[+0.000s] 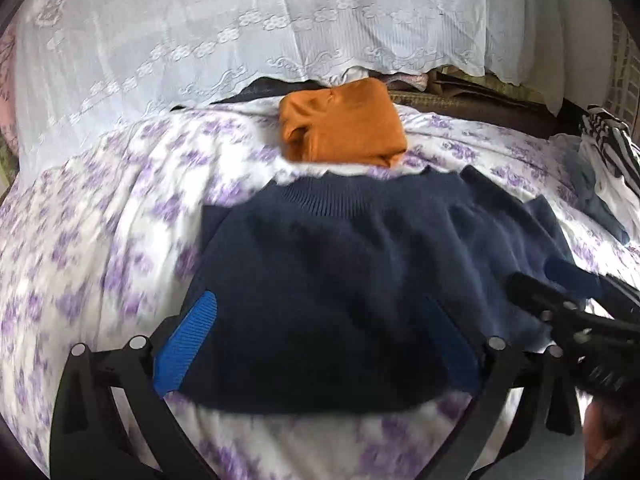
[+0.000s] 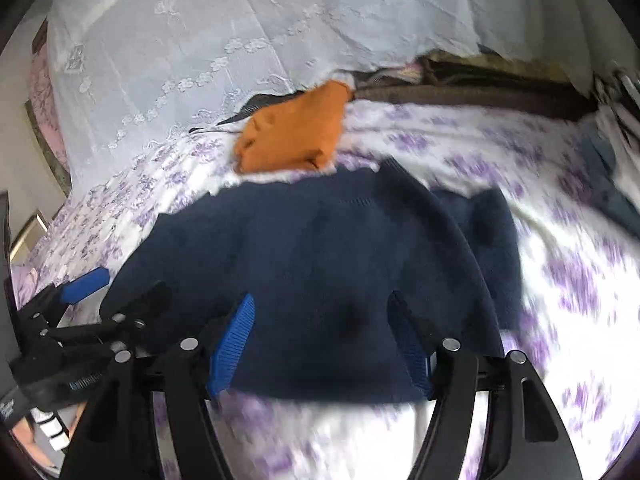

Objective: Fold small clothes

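Observation:
A navy knit sweater lies flat on the floral bedsheet, collar away from me, one sleeve folded over its right side. My left gripper hangs open over the sweater's near hem, with its blue pads wide apart and not pressing the cloth. My right gripper is open too, over the same hem further right, and it shows at the right edge of the left wrist view. The left gripper appears at the left of the right wrist view. A folded orange garment rests just behind the collar.
A white embroidered cover drapes over a pile at the back. Brown folded fabrics lie behind the sheet to the right. A striped black-and-white cloth and a grey-blue garment sit at the far right.

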Tool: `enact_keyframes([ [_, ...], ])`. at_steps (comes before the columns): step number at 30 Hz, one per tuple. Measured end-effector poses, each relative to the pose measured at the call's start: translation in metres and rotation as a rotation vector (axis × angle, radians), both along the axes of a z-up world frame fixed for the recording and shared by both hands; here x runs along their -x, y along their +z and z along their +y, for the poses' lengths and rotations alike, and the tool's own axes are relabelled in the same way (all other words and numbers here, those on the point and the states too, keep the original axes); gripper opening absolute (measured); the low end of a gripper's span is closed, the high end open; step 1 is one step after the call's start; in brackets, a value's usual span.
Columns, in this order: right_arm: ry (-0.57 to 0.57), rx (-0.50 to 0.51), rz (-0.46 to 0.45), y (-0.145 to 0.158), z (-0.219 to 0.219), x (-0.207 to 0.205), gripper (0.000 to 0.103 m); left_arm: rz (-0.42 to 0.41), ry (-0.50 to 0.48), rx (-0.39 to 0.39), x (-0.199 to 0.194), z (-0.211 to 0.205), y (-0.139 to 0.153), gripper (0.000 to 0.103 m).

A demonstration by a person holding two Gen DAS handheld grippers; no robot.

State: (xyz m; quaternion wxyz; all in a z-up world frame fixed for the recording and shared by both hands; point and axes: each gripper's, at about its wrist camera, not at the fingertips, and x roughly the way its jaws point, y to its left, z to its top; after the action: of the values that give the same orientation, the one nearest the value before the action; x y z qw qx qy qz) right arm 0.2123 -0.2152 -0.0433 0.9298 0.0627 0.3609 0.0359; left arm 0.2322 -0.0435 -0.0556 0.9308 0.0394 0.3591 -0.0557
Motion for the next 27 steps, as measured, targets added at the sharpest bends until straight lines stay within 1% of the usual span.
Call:
enact_keyframes([
  [1, -0.012, 0.029, 0.005, 0.001, 0.002, -0.011, 0.069, -0.005, 0.016, -0.019, -0.003, 0.0, 0.0, 0.098],
  [2, -0.021, 0.037, 0.028, -0.003, 0.002, -0.023, 0.069, 0.004, 0.023, -0.033, -0.011, -0.001, -0.003, 0.098],
  [3, -0.017, 0.024, 0.065, -0.01, 0.0, -0.034, 0.069, 0.047, 0.019, -0.032, -0.027, -0.002, -0.013, 0.098],
  [4, -0.005, 0.004, 0.119, -0.026, -0.001, -0.046, 0.072, 0.091, 0.021, -0.02, -0.037, 0.0, -0.024, 0.099],
  [5, -0.002, 0.007, 0.103, -0.033, 0.0, -0.047, 0.075, 0.12, 0.028, 0.002, -0.042, 0.004, -0.035, 0.099],
  [6, 0.004, 0.029, 0.059, -0.035, 0.003, -0.043, 0.075, 0.105, 0.03, 0.024, -0.042, 0.007, -0.037, 0.099],
  [8, 0.007, 0.024, 0.062, -0.03, 0.002, -0.043, 0.074, 0.096, 0.015, 0.016, -0.042, 0.006, -0.032, 0.099],
  [9, 0.001, 0.012, 0.05, -0.029, -0.001, -0.041, 0.072, 0.08, 0.011, 0.025, -0.04, 0.007, -0.03, 0.098],
  [10, -0.021, -0.012, 0.024, -0.026, -0.006, -0.034, 0.072, 0.065, 0.015, 0.048, -0.035, 0.011, -0.026, 0.098],
  [12, -0.036, -0.015, 0.013, -0.02, -0.012, -0.024, 0.073, 0.035, -0.002, 0.09, -0.028, 0.019, -0.016, 0.099],
  [13, -0.036, -0.006, 0.009, -0.02, -0.013, -0.016, 0.074, 0.028, -0.004, 0.097, -0.023, 0.021, -0.014, 0.099],
  [15, -0.032, 0.019, 0.032, -0.028, -0.015, -0.008, 0.075, 0.057, 0.005, 0.069, -0.021, 0.019, -0.02, 0.099],
  [16, -0.014, 0.025, 0.04, -0.031, -0.015, -0.005, 0.076, 0.102, 0.005, 0.039, -0.025, 0.016, -0.03, 0.099],
  [17, -0.004, 0.023, 0.038, -0.03, -0.015, -0.004, 0.078, 0.136, 0.013, -0.011, -0.03, 0.01, -0.041, 0.099],
  [18, 0.002, 0.021, 0.041, -0.031, -0.014, -0.005, 0.081, 0.124, 0.017, -0.023, -0.029, 0.008, -0.04, 0.099],
  [20, 0.002, 0.019, 0.032, -0.03, -0.015, -0.005, 0.082, 0.1, 0.016, -0.04, -0.025, 0.007, -0.037, 0.099],
  [21, -0.007, 0.01, 0.015, -0.028, -0.016, -0.001, 0.081, 0.09, 0.024, -0.035, -0.023, 0.009, -0.034, 0.099],
  [23, -0.046, -0.001, -0.041, -0.019, -0.023, 0.009, 0.081, 0.06, 0.028, 0.0, -0.015, 0.014, -0.025, 0.099],
  [24, -0.048, -0.009, -0.05, -0.017, -0.025, 0.013, 0.081, 0.032, 0.016, 0.027, -0.008, 0.016, -0.019, 0.099],
  [25, -0.048, -0.012, -0.048, -0.016, -0.026, 0.016, 0.081, 0.016, 0.008, 0.033, -0.001, 0.015, -0.016, 0.099],
  [27, -0.062, -0.005, -0.019, -0.022, -0.029, 0.017, 0.081, -0.008, -0.021, 0.014, 0.011, 0.009, -0.013, 0.099],
])
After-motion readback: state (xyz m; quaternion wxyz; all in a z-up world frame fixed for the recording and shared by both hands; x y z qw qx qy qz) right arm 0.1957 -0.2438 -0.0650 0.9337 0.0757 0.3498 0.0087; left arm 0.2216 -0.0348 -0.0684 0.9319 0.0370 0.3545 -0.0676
